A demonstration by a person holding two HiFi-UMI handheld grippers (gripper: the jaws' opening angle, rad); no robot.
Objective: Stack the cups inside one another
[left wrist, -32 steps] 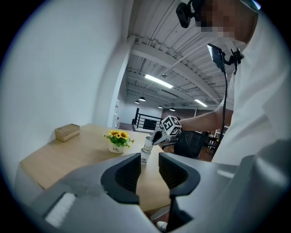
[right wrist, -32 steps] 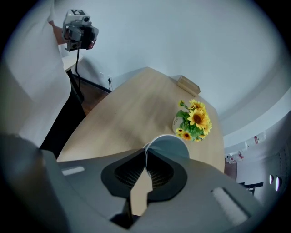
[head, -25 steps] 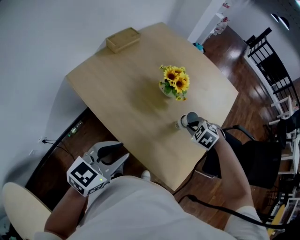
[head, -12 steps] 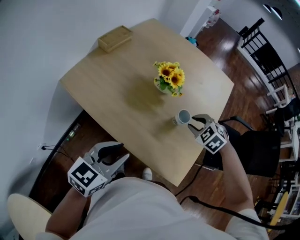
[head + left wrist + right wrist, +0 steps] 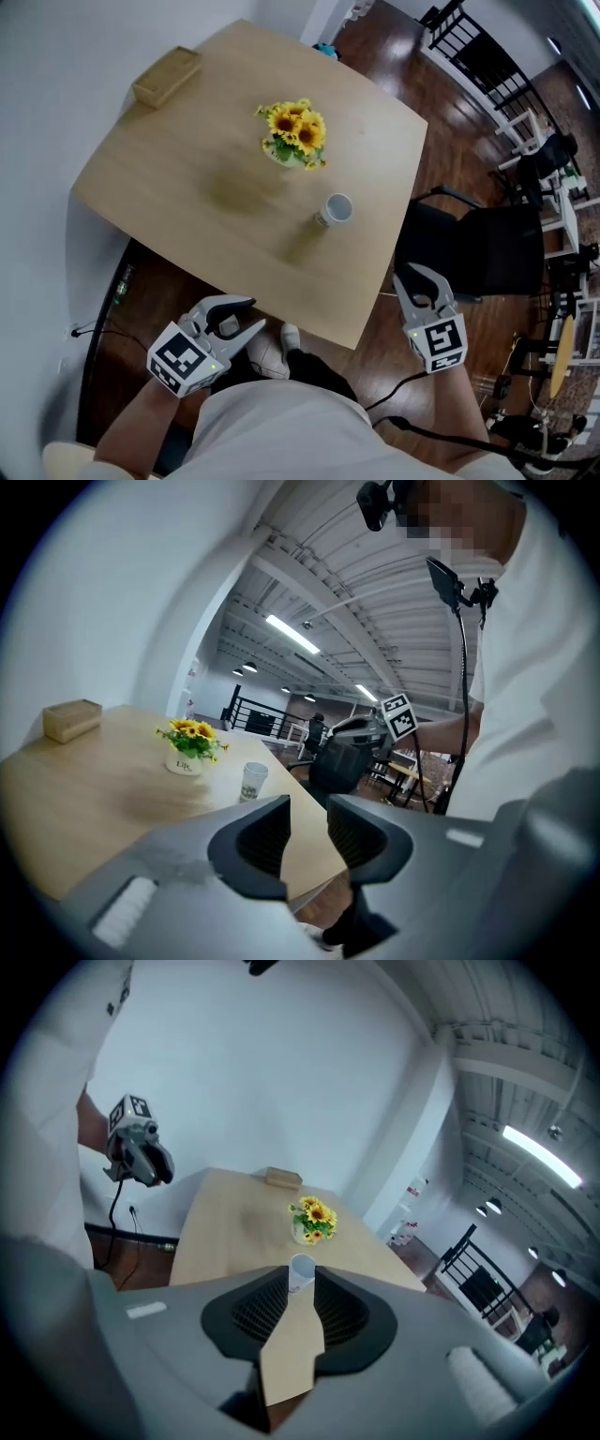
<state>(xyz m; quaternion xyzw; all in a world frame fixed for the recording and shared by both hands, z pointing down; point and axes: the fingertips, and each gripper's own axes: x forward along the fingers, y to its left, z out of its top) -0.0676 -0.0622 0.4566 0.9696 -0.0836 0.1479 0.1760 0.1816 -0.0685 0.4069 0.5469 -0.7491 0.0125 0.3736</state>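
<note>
A white paper cup (image 5: 335, 209) stands upright on the light wooden table (image 5: 187, 187), just right of the sunflower pot. My right gripper (image 5: 417, 274) hangs off the table's near right edge, well back from the cup. Its jaws have just been closing, they still stand apart, and nothing is between them. In the right gripper view the cup (image 5: 301, 1271) shows far off beyond the right gripper (image 5: 300, 1302). My left gripper (image 5: 251, 314) hovers below the table's near edge, open and empty. In the left gripper view the cup (image 5: 252, 781) appears past the left gripper (image 5: 307, 832).
A pot of sunflowers (image 5: 292, 136) stands mid-table, and a small wooden box (image 5: 167, 77) lies at the far left corner. A black office chair (image 5: 478, 253) sits close to the table's right side. Dark wood floor and cables lie below.
My right gripper let go of the cup, opened, and drew back off the table toward me. The cup stays standing on the table. The left gripper sank a little.
</note>
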